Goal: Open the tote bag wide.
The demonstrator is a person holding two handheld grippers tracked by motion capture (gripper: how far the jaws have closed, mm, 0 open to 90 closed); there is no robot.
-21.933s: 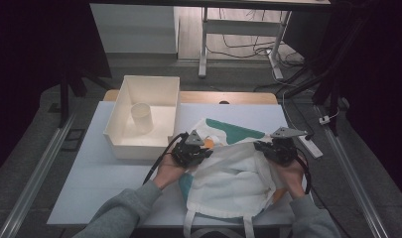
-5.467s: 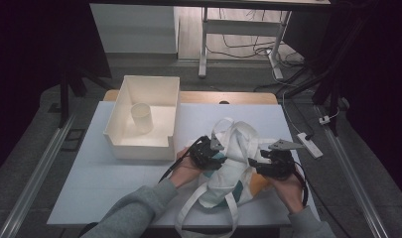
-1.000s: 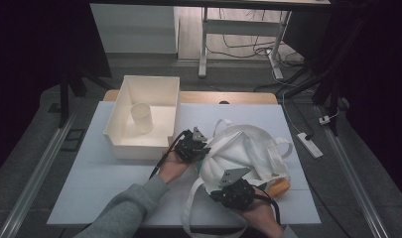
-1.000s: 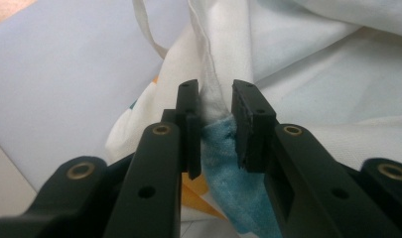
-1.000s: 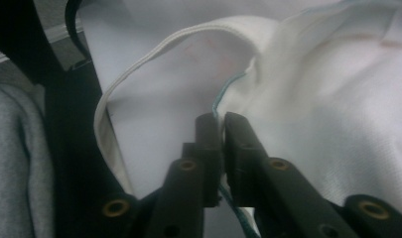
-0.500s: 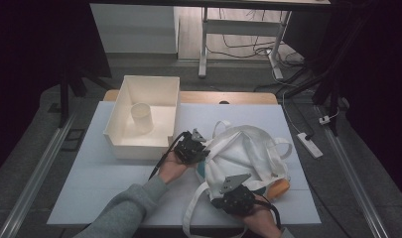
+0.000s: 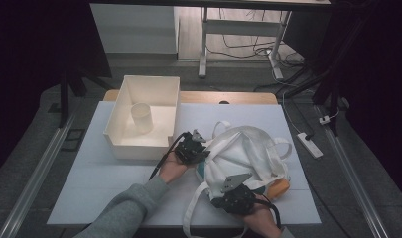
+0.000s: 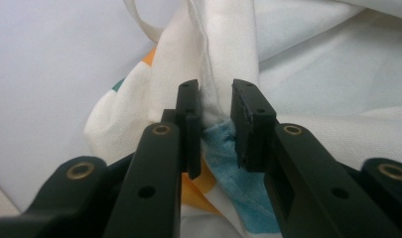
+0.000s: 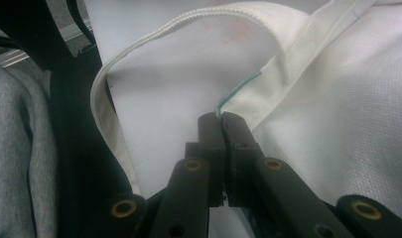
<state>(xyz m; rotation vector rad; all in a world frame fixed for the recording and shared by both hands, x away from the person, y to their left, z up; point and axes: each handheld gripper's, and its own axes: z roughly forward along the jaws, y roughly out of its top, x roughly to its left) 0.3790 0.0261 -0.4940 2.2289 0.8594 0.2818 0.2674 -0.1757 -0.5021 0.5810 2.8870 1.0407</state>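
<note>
Jaws on the left gripper (image 8: pixel 216 124) are pinching a bunched fold of the white canvas tote bag (image 7: pixel 243 156), blue and orange print peeking out right under them. Right gripper (image 9: pixel 221 124) is squeezed together on the bag's hem, next to a long white strap (image 9: pixel 109 119) looping off to its side. Beyond the left gripper sits a cream plastic bin (image 7: pixel 159 89) holding a pale cup (image 7: pixel 141 117).

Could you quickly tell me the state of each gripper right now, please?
Left gripper: shut on a fold of the bag.
Right gripper: shut on the bag's edge.
</note>
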